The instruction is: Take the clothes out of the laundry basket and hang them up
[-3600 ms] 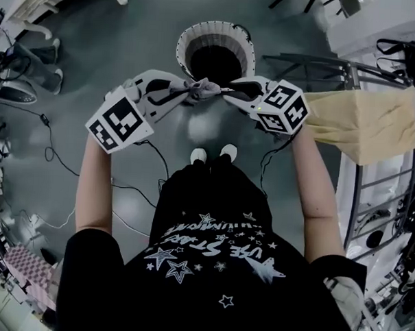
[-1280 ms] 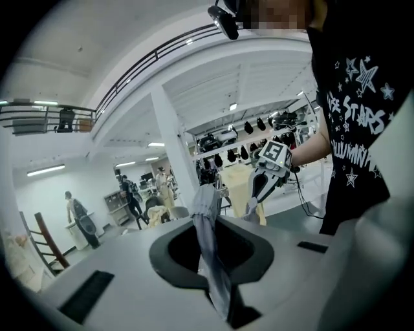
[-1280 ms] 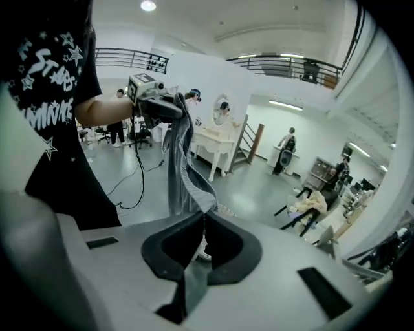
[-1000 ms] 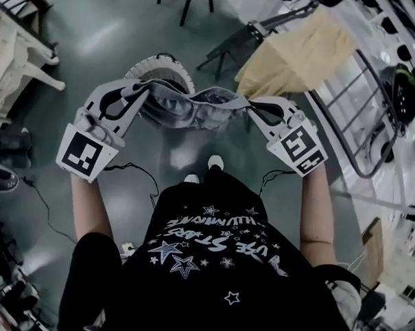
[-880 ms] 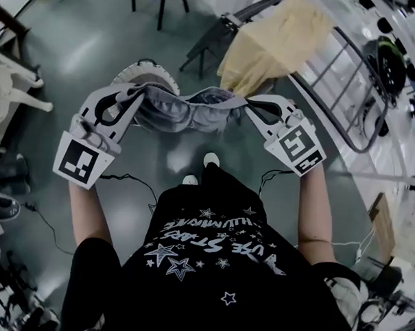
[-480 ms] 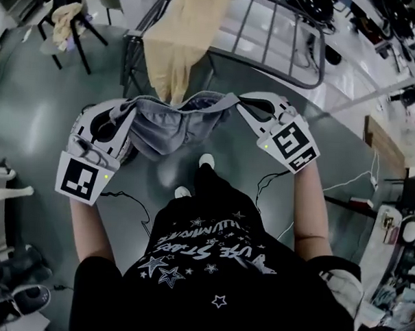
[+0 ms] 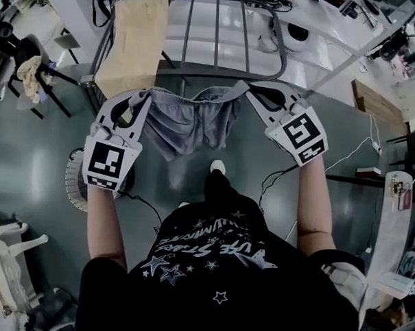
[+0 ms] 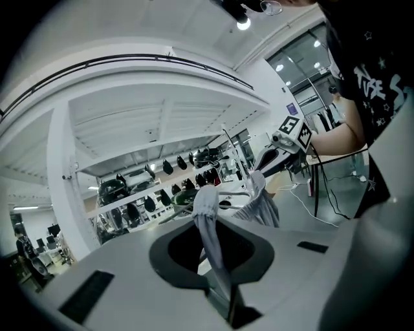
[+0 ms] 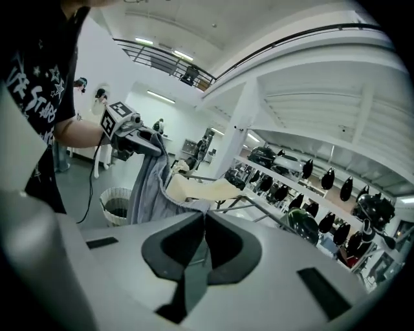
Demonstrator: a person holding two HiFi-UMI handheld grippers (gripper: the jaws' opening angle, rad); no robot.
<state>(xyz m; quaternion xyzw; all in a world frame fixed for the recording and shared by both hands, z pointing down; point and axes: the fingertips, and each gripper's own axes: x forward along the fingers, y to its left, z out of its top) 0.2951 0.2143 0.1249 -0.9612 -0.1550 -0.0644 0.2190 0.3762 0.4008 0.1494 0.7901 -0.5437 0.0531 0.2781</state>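
Drying rack (image 7: pixel 217 28) stands just ahead of you. A tan cloth (image 7: pixel 134 45) is over its left end, so aim for the bare rails to its right. Grey shorts (image 7: pixel 189 123) hang stretched between both tools, clear of the floor. Keep the waistband taut and level and lift it over the top rail. Left hand-held gripper (image 7: pixel 146 95) and right hand-held gripper (image 7: pixel 248 92) each pinch a waistband corner, so don't release early.
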